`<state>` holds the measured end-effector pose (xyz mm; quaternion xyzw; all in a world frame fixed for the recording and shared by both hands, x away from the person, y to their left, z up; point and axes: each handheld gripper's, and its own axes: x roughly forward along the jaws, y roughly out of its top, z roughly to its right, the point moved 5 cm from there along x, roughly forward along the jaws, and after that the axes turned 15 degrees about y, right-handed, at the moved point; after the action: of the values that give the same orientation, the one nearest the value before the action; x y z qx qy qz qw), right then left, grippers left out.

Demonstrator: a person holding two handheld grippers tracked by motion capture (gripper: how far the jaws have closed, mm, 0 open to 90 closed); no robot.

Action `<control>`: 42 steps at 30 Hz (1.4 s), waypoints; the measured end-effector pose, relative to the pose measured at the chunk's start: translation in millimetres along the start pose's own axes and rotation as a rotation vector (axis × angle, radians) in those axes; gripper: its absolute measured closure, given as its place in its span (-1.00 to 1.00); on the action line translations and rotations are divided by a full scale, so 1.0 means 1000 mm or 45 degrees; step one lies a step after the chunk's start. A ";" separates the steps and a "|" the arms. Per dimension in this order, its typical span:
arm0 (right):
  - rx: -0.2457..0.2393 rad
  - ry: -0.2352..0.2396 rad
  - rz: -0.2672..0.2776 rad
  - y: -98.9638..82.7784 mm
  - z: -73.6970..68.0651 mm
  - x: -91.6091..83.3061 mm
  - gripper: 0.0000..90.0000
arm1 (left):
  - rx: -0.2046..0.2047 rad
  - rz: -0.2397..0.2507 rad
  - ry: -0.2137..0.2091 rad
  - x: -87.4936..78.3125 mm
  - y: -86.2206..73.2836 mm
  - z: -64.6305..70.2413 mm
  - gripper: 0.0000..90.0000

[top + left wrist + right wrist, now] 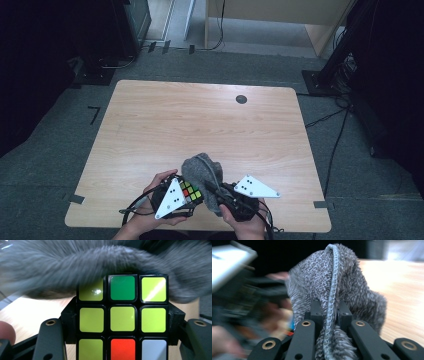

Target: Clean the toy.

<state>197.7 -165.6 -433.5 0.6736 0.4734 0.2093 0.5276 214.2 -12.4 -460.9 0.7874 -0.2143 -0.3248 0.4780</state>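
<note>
High view: we are clamping the puzzle cube (190,192) in our left gripper (187,196), right gripper (216,192) pinching the grey cloth (201,172) at twelve o'clock; wiping gently is advisable.

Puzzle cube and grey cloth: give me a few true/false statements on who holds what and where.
1. The left gripper is shut on the multicoloured puzzle cube. True.
2. The right gripper holds the fluffy grey cloth along its stitched hem. True.
3. The grey cloth lies flat on the light wooden table. False: it is bunched and held up in the right gripper.
4. The cube face towards the left gripper's camera is all yellow. False: it also has a green, a red and a white sticker.
5. In the high view the cube sits left of the cloth, close beside it. True.
</note>
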 end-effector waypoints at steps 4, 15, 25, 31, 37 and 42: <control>0.165 -0.139 -0.011 -0.011 0.033 -0.013 0.79 | -0.037 0.013 0.023 -0.003 0.004 -0.008 -0.24; 0.119 -0.011 -0.015 -0.007 0.009 -0.006 0.77 | -0.025 0.005 -0.010 0.001 -0.001 -0.003 -0.24; 0.161 0.183 0.014 -0.006 -0.001 0.006 0.74 | -0.030 -0.027 -0.038 0.010 -0.014 -0.003 -0.24; 0.236 0.048 -0.003 -0.016 0.023 -0.008 0.74 | -0.112 0.022 -0.078 0.009 -0.014 -0.006 -0.24; 0.185 0.152 0.039 -0.011 0.010 -0.003 0.74 | -0.064 -0.016 -0.076 0.014 -0.021 -0.001 -0.24; 0.134 0.179 0.002 -0.010 0.007 0.003 0.74 | -0.101 0.000 -0.063 0.010 -0.021 -0.009 -0.24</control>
<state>200.3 -166.6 -446.1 0.6843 0.5190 0.2313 0.4569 227.8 -3.9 -479.4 0.7595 -0.2132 -0.3524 0.5034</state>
